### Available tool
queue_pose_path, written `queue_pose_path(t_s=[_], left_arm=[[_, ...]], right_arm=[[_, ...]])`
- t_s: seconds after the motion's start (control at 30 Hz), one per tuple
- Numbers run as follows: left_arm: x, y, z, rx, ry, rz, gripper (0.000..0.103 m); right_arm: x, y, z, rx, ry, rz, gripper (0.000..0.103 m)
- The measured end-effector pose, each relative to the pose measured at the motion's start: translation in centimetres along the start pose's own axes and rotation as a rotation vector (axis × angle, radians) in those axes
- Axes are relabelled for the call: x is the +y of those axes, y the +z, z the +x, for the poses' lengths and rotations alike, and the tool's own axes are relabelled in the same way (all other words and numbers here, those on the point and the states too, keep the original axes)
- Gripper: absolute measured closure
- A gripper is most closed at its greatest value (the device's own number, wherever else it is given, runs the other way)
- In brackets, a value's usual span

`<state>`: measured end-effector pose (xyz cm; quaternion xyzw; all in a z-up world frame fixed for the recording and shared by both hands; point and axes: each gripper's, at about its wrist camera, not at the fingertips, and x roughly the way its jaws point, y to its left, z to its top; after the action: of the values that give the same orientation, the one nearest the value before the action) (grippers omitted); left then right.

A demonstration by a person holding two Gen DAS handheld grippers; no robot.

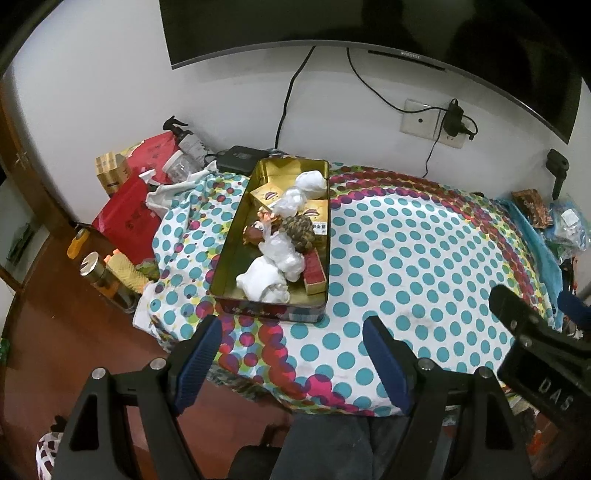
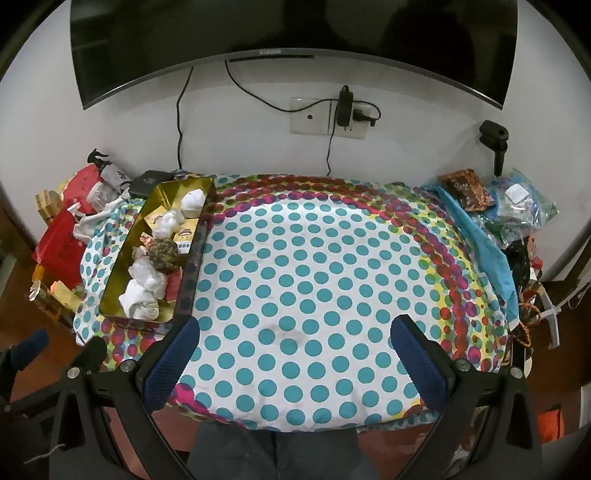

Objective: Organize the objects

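Observation:
A gold metal tin (image 1: 236, 236) lies on the polka-dot tablecloth (image 1: 406, 258), left of centre. It holds white wrapped bundles (image 1: 266, 278), a brown patterned ball (image 1: 299, 230), gold boxes (image 1: 266, 194) and a small red box (image 1: 316, 271). My left gripper (image 1: 291, 354) is open and empty, just in front of the tin's near end. My right gripper (image 2: 295, 354) is open and empty over the front of the cloth (image 2: 314, 266), with the tin (image 2: 118, 266) to its left. The right gripper's body also shows at the right edge of the left wrist view (image 1: 543, 343).
Red bags (image 1: 125, 218), boxes, jars and a bottle crowd the table's left end. Packets and plastic bags (image 2: 517, 206) pile at the right end. A TV (image 2: 288, 33) hangs on the wall above, with cables and a socket (image 2: 332, 118) below it.

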<state>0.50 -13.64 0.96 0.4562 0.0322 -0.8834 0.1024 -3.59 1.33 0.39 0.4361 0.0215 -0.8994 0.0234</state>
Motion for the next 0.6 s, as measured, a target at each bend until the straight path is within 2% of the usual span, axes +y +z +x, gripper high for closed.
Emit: queue_pose_path(t_s=[0.3,0.6], left_arm=[[0.2,1.3,1.0,0.005,-0.016,-0.013,0.022],[-0.5,1.2,1.8,0.018,-0.029,0.028,0.022]], right_arm=[[-1.0,0.5,0.0,-0.017,-0.019,0.020,0.000],[-0.6,0.9,1.1,0.007,-0.008,0.015,0.000]])
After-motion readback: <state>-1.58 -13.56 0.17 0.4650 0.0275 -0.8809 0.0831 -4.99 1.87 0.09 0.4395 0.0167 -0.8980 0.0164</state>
